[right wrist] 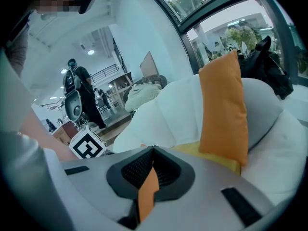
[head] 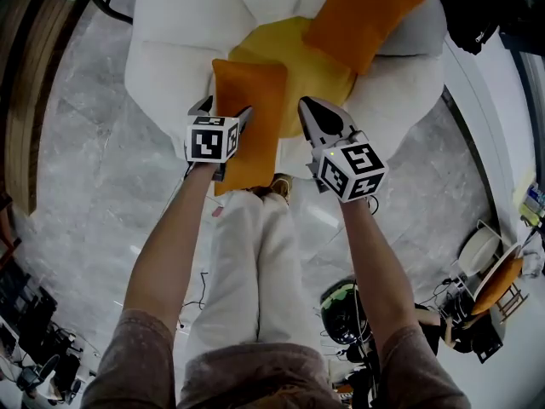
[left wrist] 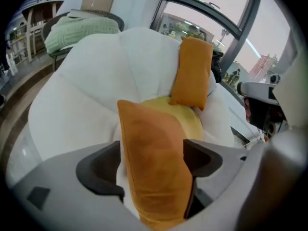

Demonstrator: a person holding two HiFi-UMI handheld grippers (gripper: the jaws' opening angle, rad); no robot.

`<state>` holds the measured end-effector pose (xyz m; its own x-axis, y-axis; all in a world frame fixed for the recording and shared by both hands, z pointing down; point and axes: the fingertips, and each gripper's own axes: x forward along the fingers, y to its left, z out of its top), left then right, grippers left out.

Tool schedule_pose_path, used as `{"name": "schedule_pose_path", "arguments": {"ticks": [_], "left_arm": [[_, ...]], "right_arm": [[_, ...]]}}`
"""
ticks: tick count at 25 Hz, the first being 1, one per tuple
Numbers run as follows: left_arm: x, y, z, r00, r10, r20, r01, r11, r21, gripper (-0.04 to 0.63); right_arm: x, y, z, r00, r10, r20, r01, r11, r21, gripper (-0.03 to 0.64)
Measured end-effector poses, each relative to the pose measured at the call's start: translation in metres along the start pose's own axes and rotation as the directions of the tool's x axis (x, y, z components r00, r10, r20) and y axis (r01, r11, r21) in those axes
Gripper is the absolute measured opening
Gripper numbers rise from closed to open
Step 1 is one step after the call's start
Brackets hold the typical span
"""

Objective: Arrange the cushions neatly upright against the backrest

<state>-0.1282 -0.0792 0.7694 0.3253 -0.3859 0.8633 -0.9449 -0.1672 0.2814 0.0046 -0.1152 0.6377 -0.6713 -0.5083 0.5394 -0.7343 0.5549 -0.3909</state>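
Jaws: my left gripper (head: 226,109) wide open astride front cushion (head: 254,88), not clamping; my right gripper (head: 308,105) shut, pinching its fabric edge. Cushion on edge near chair (head: 166,66) front edge, well apart from backrest (left wrist: 139,66). Risk: thin one-sided pinch slips, cushion flops off front.

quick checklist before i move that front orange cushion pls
1. Right gripper grip on the near orange cushion: ok, jaws shut on a fold of its fabric.
2. Left gripper placed for a grip: ok, jaws open with that cushion between them, not clamped.
3. Near orange cushion against the backrest: not ok, it sits apart from it, in front of the yellow cushion.
4. Yellow cushion upright: not ok, lying flat.
5. Far orange cushion upright against the backrest: ok.
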Motion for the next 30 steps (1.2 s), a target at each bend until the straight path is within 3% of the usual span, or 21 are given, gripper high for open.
{"name": "schedule_pose_path", "arguments": {"ticks": [5,15,19,24,30], "left_arm": [[0.013,0.001,-0.016,0.997,-0.019,-0.069,0.019,1.000,-0.005,0.400],[0.021,0.001,-0.022,0.992,-0.081,-0.097,0.073,0.994,-0.081,0.393],[0.023,-0.004,-0.020,0.988,-0.094,-0.121,0.084,0.993,-0.083,0.325],[0.023,-0.010,-0.023,0.987,-0.077,-0.138,0.069,0.995,-0.065,0.172],[0.017,-0.021,-0.024,0.990,-0.082,-0.118,0.078,0.996,-0.042,0.138]], "right_arm": [[0.002,-0.002,-0.002,1.000,0.001,-0.006,-0.001,1.000,0.004,0.018],[0.007,-0.007,-0.006,1.000,-0.002,-0.011,0.002,1.000,0.017,0.018],[0.009,-0.011,-0.007,1.000,-0.005,-0.010,0.005,1.000,0.027,0.018],[0.012,-0.010,-0.007,1.000,-0.002,-0.008,0.002,0.999,0.033,0.018],[0.008,-0.015,-0.007,1.000,-0.012,-0.006,0.012,0.999,0.042,0.019]]}}
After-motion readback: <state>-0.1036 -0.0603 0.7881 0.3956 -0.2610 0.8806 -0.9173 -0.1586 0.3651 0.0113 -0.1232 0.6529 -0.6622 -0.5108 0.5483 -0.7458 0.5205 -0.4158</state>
